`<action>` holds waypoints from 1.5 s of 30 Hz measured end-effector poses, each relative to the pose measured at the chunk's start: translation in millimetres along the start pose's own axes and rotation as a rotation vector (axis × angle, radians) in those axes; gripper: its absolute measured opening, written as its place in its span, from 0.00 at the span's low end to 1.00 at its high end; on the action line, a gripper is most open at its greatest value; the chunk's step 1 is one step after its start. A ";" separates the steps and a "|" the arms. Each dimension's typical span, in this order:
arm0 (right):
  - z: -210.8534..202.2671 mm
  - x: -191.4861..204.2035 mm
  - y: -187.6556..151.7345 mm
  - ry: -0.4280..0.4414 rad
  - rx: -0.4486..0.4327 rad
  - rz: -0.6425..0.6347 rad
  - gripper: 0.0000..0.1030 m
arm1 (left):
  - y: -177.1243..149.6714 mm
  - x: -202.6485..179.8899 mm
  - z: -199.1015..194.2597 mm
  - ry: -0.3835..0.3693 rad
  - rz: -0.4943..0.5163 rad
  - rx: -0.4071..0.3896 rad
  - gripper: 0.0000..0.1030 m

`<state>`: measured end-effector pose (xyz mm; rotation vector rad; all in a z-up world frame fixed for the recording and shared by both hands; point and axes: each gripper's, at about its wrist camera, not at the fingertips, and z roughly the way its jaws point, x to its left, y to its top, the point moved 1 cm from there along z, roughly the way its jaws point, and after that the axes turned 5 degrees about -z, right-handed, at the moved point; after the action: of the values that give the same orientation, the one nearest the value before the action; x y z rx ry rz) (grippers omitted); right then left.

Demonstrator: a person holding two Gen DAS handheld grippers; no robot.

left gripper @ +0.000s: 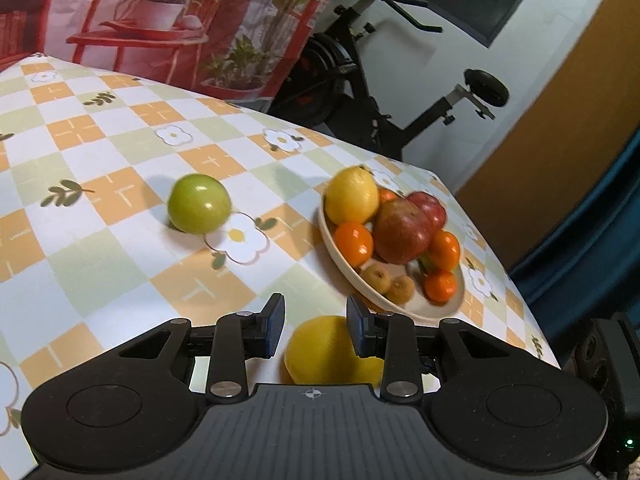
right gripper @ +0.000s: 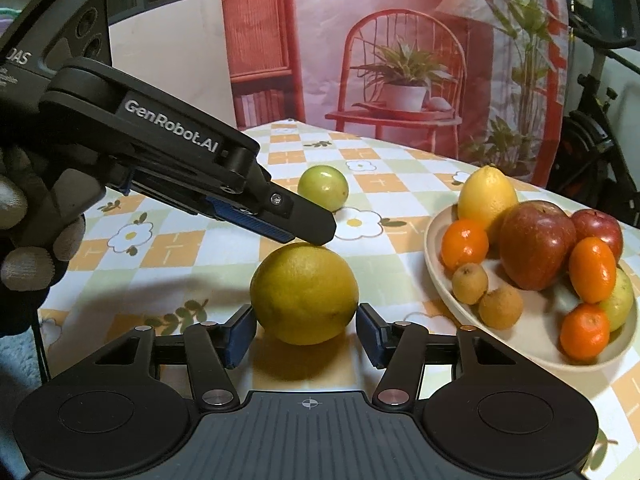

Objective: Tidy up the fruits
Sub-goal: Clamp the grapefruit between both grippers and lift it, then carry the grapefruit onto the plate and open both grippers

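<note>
Two fruits off the bowl: yellow citrus on worktop between right gripper jaws, spread, not touching; left gripper jaws spread above it; next: close, lift, bowl it.

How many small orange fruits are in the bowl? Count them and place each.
3. One at the bowl's left edge under the lemon; one leaning on the big apple; one at the near rim. More may hide behind the pile.
</note>
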<state>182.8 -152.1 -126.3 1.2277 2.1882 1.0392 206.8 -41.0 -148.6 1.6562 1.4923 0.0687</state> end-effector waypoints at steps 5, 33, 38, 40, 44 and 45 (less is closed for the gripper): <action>8.1 -6.0 5.7 0.008 -0.002 0.017 0.50 | 6.9 1.8 -10.5 -0.026 -0.006 -0.028 0.36; 2.4 -12.7 6.6 -0.005 -0.083 0.066 0.48 | 9.3 -9.6 -5.5 -0.056 0.041 -0.005 0.41; -10.2 -19.5 3.8 -0.025 -0.124 0.105 0.48 | 11.6 -27.7 -4.3 -0.054 0.097 -0.010 0.41; -14.2 -22.0 3.6 -0.036 -0.136 0.114 0.48 | 13.1 -33.3 -2.8 -0.059 0.104 -0.009 0.41; -26.1 -30.2 1.2 -0.065 -0.160 0.140 0.48 | 15.2 -46.8 2.1 -0.077 0.123 -0.012 0.41; -28.6 -32.6 0.4 -0.072 -0.164 0.144 0.48 | 15.3 -49.9 4.0 -0.082 0.125 -0.010 0.41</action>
<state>181.0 -191.3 -107.9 1.3399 1.9424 1.1865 207.1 -82.6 -117.0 1.7225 1.3248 0.0748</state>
